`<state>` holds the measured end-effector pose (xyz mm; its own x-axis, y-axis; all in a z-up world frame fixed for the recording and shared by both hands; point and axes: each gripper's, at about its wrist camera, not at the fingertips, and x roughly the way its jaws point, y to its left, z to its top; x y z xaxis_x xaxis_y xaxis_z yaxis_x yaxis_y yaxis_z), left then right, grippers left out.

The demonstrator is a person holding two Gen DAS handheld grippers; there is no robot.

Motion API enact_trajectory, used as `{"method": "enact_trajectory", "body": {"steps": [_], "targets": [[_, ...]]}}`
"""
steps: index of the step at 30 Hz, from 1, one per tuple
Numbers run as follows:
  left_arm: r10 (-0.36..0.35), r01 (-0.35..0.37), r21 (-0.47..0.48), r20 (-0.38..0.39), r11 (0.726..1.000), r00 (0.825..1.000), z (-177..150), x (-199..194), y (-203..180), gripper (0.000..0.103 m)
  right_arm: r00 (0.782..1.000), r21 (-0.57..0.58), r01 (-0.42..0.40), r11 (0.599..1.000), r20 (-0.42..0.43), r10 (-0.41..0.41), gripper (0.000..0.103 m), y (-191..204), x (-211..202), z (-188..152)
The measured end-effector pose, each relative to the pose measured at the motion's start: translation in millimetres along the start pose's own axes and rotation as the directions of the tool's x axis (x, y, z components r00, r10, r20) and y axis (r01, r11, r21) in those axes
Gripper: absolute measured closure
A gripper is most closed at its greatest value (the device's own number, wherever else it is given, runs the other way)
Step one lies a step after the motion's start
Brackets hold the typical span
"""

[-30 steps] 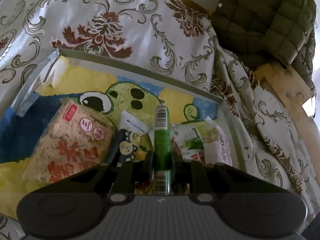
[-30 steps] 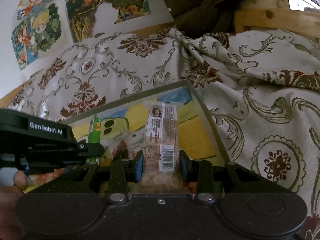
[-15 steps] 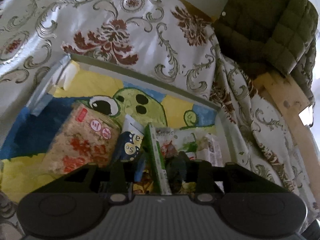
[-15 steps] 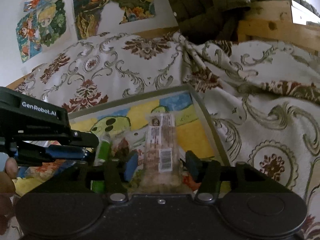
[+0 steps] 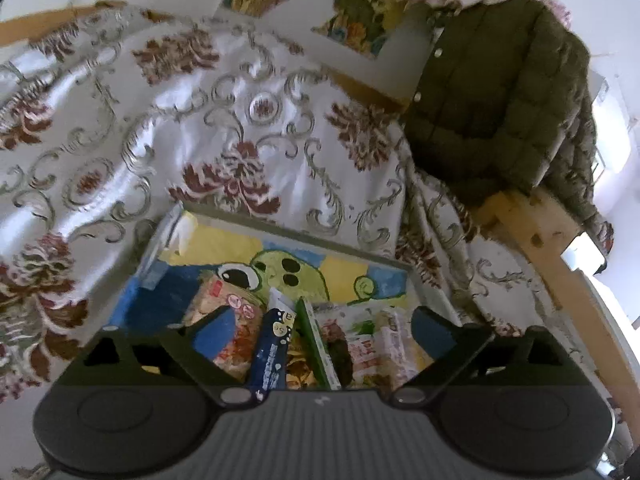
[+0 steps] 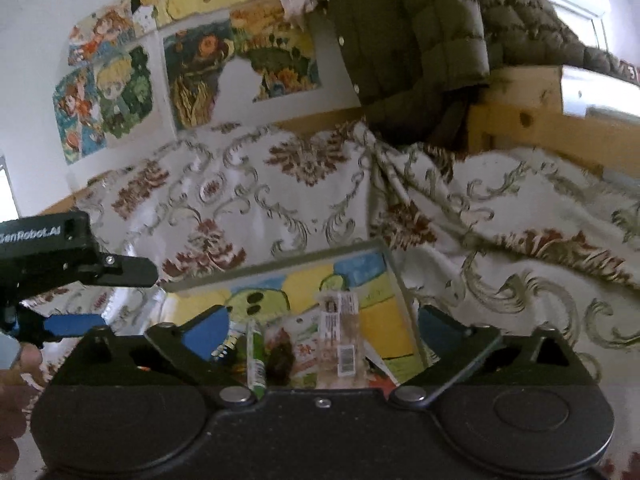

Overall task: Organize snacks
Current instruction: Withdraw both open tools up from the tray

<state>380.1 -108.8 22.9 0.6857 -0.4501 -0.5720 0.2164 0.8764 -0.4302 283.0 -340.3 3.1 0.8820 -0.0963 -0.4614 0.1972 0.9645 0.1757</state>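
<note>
While jaws opening: snacks (image 5: 320, 340) inside tray rim (image 5: 296, 236)

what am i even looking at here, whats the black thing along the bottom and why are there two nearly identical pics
There is no robot here. A person holds a hand-held two-finger gripper in each hand, and each carries a wide-angle camera looking forward along its fingers. The black shape along the bottom is the gripper's own body.

One picture looks from the left gripper, the other from the right gripper, where the left one also pokes in at the left edge.

Both look down at a shallow tray with a green cartoon frog painted inside, set on a white cloth with red-brown flowers. In it lie snack packets, among them a slim green stick pack and a clear barcoded packet.

Neither gripper holds anything: both sets of jaws are opening, clear of the snacks.
</note>
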Motion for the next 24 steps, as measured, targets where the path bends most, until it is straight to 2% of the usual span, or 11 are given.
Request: {"method": "enact_trajectory", "body": {"steps": [3,15,19,24], "targets": [[0.015,-0.016,0.032,0.037,0.999,0.999,-7,-27,-5,0.000,1.000,-0.033,0.000,0.999,0.022,0.001,0.001,3,-25,4],[0.066,-0.097,0.169,0.177,0.981,0.982,-59,-126,-21,0.000,0.995,-0.062,0.008,0.998,0.103,-0.002,0.001,13,-125,-5],[0.100,-0.146,0.165,0.259,0.975,0.961,-84,-160,-20,0.000,0.996,-0.084,0.011,0.996,0.092,-0.003,0.001,16,-151,-17],[0.138,-0.195,0.209,0.260,0.958,0.956,-104,-184,-16,0.000,0.994,-0.111,0.036,0.993,0.103,-0.024,0.001,18,-184,-33]]}}
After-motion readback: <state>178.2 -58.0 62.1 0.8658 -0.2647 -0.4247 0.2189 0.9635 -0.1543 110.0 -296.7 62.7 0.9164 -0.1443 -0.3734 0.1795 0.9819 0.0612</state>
